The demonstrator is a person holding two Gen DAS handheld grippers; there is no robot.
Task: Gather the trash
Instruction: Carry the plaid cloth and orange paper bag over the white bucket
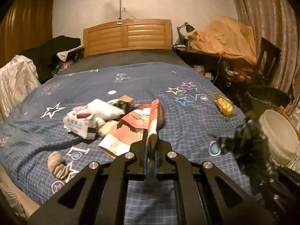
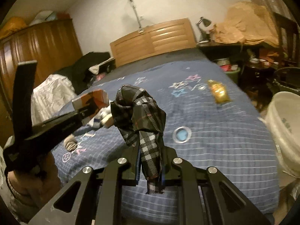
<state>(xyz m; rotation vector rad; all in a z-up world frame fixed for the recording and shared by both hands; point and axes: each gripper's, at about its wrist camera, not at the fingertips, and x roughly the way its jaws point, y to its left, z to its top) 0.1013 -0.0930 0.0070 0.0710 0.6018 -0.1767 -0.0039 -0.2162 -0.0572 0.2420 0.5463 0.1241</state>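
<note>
My left gripper [image 1: 151, 140] is shut on a torn red and white wrapper [image 1: 131, 129], held above the blue star-patterned bedspread [image 1: 187, 116]. In the right wrist view the left gripper [image 2: 84, 110] comes in from the left, with the red wrapper [image 2: 95, 99] at its tip. My right gripper [image 2: 151, 150] is shut on a crumpled black plaid cloth [image 2: 138, 110], which stands up above the fingers. More trash lies on the bed: a white box [image 1: 78, 125], a white tissue [image 1: 105, 108], a white cap [image 1: 112, 92] and a yellow snack packet [image 1: 224, 104].
A white bucket [image 1: 277, 136] stands beside the bed on the right, also in the right wrist view as the white bucket [image 2: 285, 131]. A black bin [image 1: 268, 97] is behind it. A grey sock [image 1: 57, 164] lies near the bed's left front. A cluttered desk [image 1: 215, 54] lines the right wall.
</note>
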